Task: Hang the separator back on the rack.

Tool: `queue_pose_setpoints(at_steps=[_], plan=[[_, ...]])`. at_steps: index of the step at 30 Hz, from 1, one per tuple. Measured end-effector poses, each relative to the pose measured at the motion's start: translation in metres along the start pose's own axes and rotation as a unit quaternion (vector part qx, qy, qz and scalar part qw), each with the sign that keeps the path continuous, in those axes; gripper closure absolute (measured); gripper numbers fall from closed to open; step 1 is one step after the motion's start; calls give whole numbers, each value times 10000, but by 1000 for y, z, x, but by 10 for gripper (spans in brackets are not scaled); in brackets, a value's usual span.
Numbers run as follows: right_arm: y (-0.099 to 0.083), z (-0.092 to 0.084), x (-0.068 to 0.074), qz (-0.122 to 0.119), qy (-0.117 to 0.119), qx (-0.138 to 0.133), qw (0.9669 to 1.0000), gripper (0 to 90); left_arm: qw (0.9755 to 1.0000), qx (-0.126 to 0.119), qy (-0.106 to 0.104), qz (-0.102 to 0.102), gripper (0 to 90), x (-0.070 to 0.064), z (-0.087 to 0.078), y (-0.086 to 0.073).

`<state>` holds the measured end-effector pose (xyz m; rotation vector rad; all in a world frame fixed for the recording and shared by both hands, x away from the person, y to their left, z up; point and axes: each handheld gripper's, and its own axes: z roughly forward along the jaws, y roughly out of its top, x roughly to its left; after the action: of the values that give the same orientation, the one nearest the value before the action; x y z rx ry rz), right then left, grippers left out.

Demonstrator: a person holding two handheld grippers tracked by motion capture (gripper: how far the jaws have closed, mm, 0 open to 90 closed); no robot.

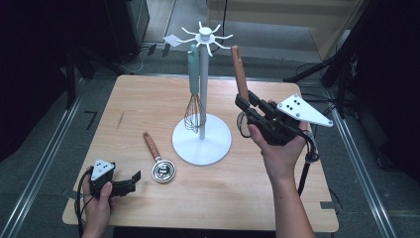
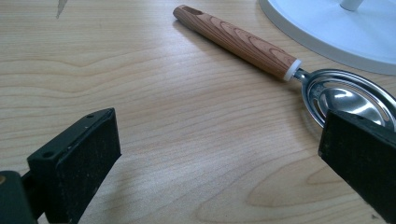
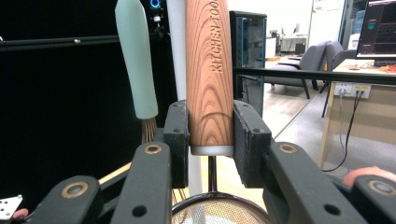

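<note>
Work looks about half done: left tool (image 1: 130, 181) rests spread and empty on the desk (image 1: 143, 94) beside the wood-handled spoon (image 1: 157, 158) lying flat; a whisk (image 1: 195, 99) hangs on the rack (image 1: 203, 89); right tool (image 1: 243, 101) pinches the strainer (image 3: 208, 79) upright, handle raised near the hooks, not yet hung.

White rack (image 1: 202, 134) with hanging whisk (image 1: 194, 99) blocks table centre, wood-handled separator (image 1: 157, 158) lies just left of its base, while bare tabletop (image 1: 148, 99) along left, near and far-right sides leaves passage.
</note>
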<state>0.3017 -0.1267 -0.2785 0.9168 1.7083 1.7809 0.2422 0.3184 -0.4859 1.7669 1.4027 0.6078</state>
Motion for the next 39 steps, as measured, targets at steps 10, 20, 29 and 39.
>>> queue_pose_setpoints(at_steps=[10,20,29,39], plan=[[8,8,3,57,-18,7,10000,714,10000,-1,-4,4,0,0,0,0],[9,16,6,116,50,46,9999,714,10000,-1,-14,0,0,0,0,0],[7,21,8,138,70,70,9999,714,10000,-3,-22,-1,0,0,0,0],[-1,27,10,142,113,83,9998,713,10000,-2,-46,-2,0,1,0,0]])
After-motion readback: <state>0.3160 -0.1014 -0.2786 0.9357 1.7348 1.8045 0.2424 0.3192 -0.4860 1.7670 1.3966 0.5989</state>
